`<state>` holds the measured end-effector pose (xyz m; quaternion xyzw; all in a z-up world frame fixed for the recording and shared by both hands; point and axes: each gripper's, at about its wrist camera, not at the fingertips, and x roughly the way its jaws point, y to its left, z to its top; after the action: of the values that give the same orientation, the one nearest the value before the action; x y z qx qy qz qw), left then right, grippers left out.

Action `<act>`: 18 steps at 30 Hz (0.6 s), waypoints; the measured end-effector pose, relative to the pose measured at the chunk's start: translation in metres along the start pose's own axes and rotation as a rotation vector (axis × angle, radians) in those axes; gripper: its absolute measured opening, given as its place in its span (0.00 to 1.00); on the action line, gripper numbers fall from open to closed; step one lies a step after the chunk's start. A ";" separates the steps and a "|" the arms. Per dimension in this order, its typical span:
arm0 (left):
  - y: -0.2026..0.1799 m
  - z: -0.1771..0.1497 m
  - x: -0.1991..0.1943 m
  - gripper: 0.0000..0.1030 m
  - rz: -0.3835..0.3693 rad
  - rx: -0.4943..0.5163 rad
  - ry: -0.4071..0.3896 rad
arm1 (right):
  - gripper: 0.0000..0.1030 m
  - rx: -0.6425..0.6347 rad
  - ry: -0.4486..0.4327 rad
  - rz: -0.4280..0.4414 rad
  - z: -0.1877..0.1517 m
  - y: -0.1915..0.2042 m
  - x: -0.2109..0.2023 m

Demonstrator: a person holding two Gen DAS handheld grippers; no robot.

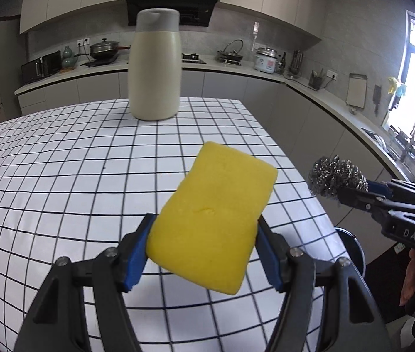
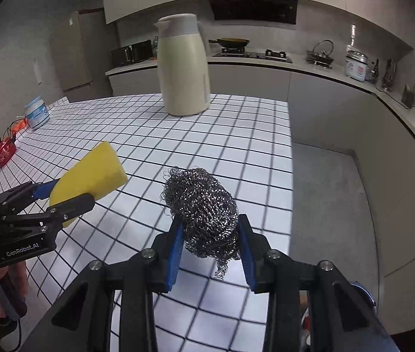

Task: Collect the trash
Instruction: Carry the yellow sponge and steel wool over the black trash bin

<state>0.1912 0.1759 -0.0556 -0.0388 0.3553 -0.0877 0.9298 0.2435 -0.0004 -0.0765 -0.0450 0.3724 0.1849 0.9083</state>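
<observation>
Left gripper (image 1: 201, 252): blue pads clamped on the near end of a yellow sponge (image 1: 216, 214), which juts forward, tilted, clear of the table. Right gripper (image 2: 212, 252): pads closed on the lower part of a steel-wool scourer (image 2: 200, 205), also held above the table; loose wire coils hang below the grip.

Both items are airborne over the near right corner of the grid-pattern tablecloth (image 1: 60, 176), the two grippers side by side and apart. A dark round rim (image 1: 354, 243) shows beyond the table edge, below the right gripper; probably the bin, though I cannot confirm it.

A cream thermos jug (image 1: 154, 67) stands well apart at the far side.

Risks, as judged: the sponge is gripped at one end only and may pivot or slip. The scourer's springy wire may snag on the pads at release. Crowding could make the grippers collide.
</observation>
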 end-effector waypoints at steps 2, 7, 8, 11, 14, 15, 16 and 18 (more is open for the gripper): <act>-0.009 -0.002 -0.002 0.65 -0.007 0.007 -0.002 | 0.36 0.010 -0.003 -0.013 -0.007 -0.008 -0.008; -0.034 -0.006 -0.002 0.65 -0.017 0.028 0.001 | 0.36 0.033 -0.008 -0.034 -0.021 -0.029 -0.024; -0.040 -0.007 -0.002 0.65 -0.016 0.032 0.001 | 0.36 0.034 -0.009 -0.039 -0.023 -0.033 -0.027; -0.058 -0.009 0.000 0.65 -0.016 0.039 0.005 | 0.36 0.044 -0.012 -0.042 -0.031 -0.047 -0.035; -0.077 -0.010 0.001 0.65 -0.018 0.045 0.008 | 0.36 0.050 -0.013 -0.046 -0.039 -0.063 -0.044; -0.088 -0.012 0.002 0.65 -0.017 0.051 0.009 | 0.36 0.051 -0.013 -0.048 -0.041 -0.069 -0.047; -0.096 -0.013 0.002 0.65 -0.018 0.054 0.010 | 0.36 0.053 -0.013 -0.050 -0.044 -0.076 -0.050; -0.111 -0.015 0.002 0.65 -0.018 0.059 0.012 | 0.36 0.061 -0.014 -0.052 -0.051 -0.093 -0.058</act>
<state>0.1672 0.0663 -0.0531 -0.0139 0.3578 -0.1069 0.9276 0.2063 -0.1151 -0.0780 -0.0259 0.3700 0.1500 0.9165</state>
